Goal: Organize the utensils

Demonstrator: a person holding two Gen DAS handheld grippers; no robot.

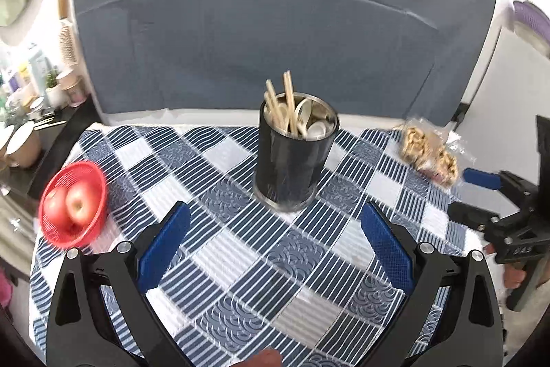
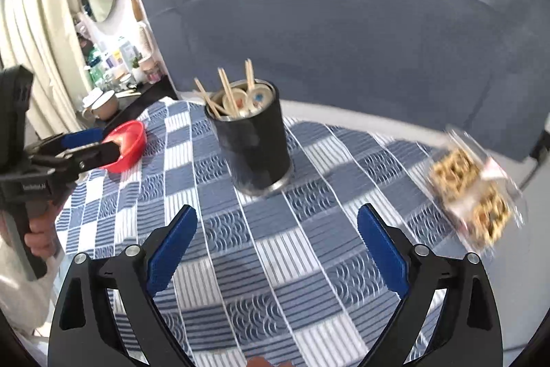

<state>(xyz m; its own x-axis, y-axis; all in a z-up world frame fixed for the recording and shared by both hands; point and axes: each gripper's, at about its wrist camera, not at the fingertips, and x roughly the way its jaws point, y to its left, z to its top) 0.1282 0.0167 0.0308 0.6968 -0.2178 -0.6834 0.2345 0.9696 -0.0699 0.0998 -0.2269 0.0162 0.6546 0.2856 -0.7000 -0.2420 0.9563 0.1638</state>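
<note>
A black utensil holder [image 1: 292,160] stands upright on the blue checked tablecloth [image 1: 240,257]. It holds wooden chopsticks [image 1: 288,102] and white spoons [image 1: 314,126]. My left gripper [image 1: 275,219] is open and empty, just short of the holder. In the right wrist view the holder [image 2: 254,147] stands ahead with chopsticks [image 2: 227,92] sticking out. My right gripper [image 2: 276,222] is open and empty, short of the holder. The right gripper also shows at the right edge of the left wrist view [image 1: 477,195], and the left gripper at the left edge of the right wrist view [image 2: 92,147].
A red basket with apples [image 1: 74,205] sits at the table's left edge, also in the right wrist view [image 2: 129,143]. A clear bag of snacks [image 1: 429,153] lies at the right, also in the right wrist view [image 2: 474,195]. A grey sofa [image 1: 275,40] stands behind the table.
</note>
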